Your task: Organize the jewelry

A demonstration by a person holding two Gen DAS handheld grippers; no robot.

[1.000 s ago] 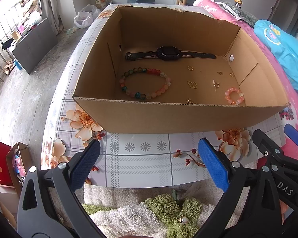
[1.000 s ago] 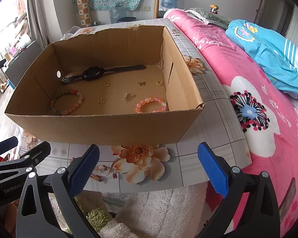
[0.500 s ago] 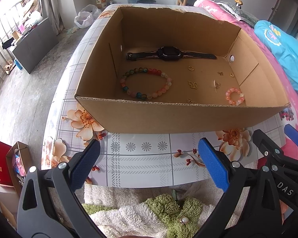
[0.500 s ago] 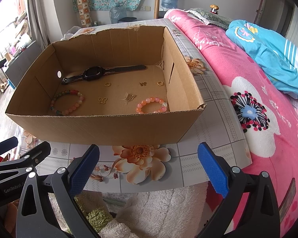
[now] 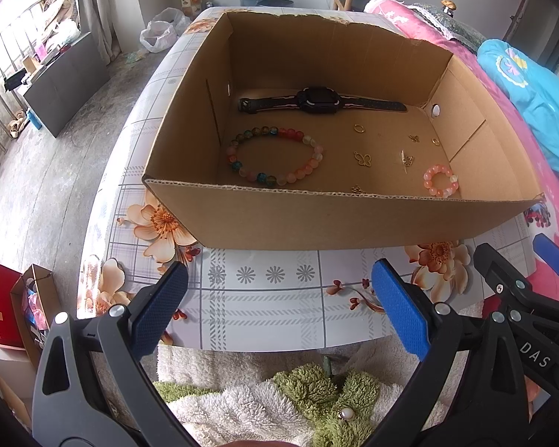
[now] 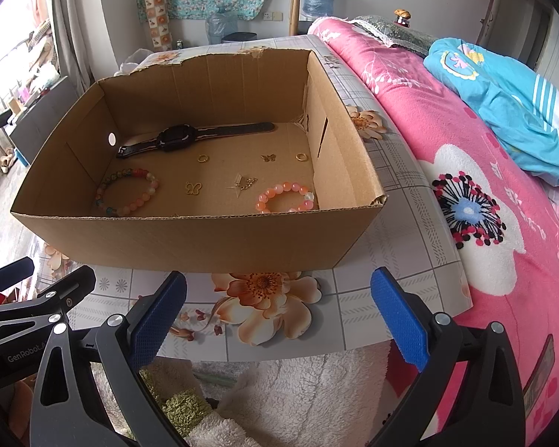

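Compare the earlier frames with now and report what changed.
Both cameras sit slightly higher, so more of the cardboard box floor shows. Nothing was taken or released: the left hand-held gripper and right hand-held gripper are open and empty as before. The watch and bracelets lie unmoved.

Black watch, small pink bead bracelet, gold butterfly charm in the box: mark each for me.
black watch [image 5: 318,100], left wrist view, on its dark face.
small pink bead bracelet [image 6: 266,197], right wrist view, on a bead at its left side.
gold butterfly charm [image 6: 193,187], right wrist view, on its middle.
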